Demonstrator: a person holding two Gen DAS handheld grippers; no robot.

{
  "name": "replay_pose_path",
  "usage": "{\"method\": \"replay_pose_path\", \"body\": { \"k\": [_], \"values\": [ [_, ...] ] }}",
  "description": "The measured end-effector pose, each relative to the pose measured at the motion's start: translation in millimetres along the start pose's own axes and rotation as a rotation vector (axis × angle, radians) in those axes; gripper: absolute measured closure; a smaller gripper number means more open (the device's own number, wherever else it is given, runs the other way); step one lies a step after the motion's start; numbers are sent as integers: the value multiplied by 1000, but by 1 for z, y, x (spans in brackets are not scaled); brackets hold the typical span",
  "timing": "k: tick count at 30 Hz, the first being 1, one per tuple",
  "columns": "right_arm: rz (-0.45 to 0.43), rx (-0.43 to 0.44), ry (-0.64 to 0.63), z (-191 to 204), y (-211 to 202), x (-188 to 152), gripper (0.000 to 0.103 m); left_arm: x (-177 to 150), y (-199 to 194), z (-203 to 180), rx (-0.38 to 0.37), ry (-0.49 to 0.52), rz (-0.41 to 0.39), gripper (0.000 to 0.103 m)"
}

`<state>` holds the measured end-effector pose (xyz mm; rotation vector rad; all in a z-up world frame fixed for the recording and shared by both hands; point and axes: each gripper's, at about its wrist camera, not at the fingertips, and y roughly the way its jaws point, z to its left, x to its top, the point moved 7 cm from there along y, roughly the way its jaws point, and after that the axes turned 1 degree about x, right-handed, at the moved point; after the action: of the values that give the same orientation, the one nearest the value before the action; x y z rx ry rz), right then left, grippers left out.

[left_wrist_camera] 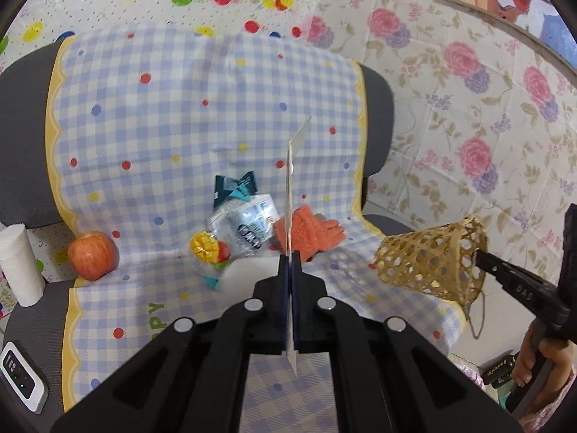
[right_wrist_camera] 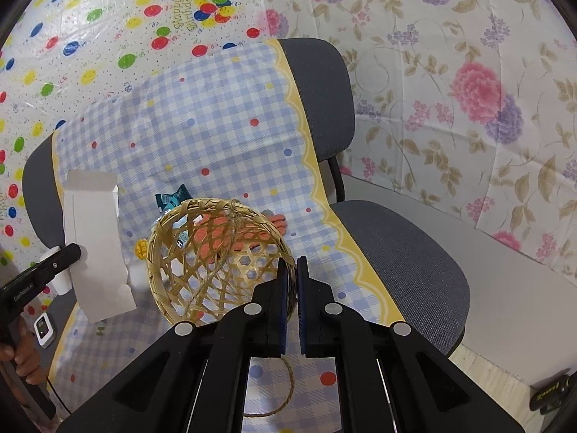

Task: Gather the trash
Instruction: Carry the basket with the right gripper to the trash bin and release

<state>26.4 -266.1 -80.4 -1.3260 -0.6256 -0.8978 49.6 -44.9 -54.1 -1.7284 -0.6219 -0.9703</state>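
My left gripper (left_wrist_camera: 288,258) is shut on a flattened white carton (left_wrist_camera: 290,180), which shows edge-on here and as a broad white sheet (right_wrist_camera: 95,238) in the right wrist view. It hangs above the trash on the checked cloth (left_wrist_camera: 180,126): a teal wrapper (left_wrist_camera: 234,187), a clear plastic packet (left_wrist_camera: 249,225), a mango-print wrapper (left_wrist_camera: 209,249) and an orange glove (left_wrist_camera: 313,232). My right gripper (right_wrist_camera: 293,265) is shut on the rim of a woven bamboo basket (right_wrist_camera: 202,263), held tilted over the seat to the right of the trash (left_wrist_camera: 429,259).
A red apple (left_wrist_camera: 93,255), a white paper roll (left_wrist_camera: 20,263) and a small white device (left_wrist_camera: 23,375) lie at the left of the grey chair (right_wrist_camera: 396,245). Floral sheeting covers the wall at right. A black object (right_wrist_camera: 548,393) lies on the floor.
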Motion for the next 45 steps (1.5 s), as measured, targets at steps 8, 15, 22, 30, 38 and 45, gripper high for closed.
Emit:
{"method": "replay_pose_path", "body": {
  "k": [8,15,22,30,38,45],
  "values": [
    [-13,-17,23,-14,-19,-3,97,-7,-1,-54,-104,78,-3,103],
    [-40,-79,51,-43,-50,-7,97,-16,3,-110,-216,147,-4,103],
    [-45,-179,104,-85,-89,-23,97,-35,2,-162,-313,227,13,103],
    [-40,-316,142,-124,-140,-51,97,-58,-7,-209,-432,288,45,103],
    [7,-415,213,-155,-176,-91,97,-91,-12,-256,-559,333,117,103],
    [42,-473,256,-170,-203,-121,97,-123,-17,-297,-646,386,186,103]
  ]
}}
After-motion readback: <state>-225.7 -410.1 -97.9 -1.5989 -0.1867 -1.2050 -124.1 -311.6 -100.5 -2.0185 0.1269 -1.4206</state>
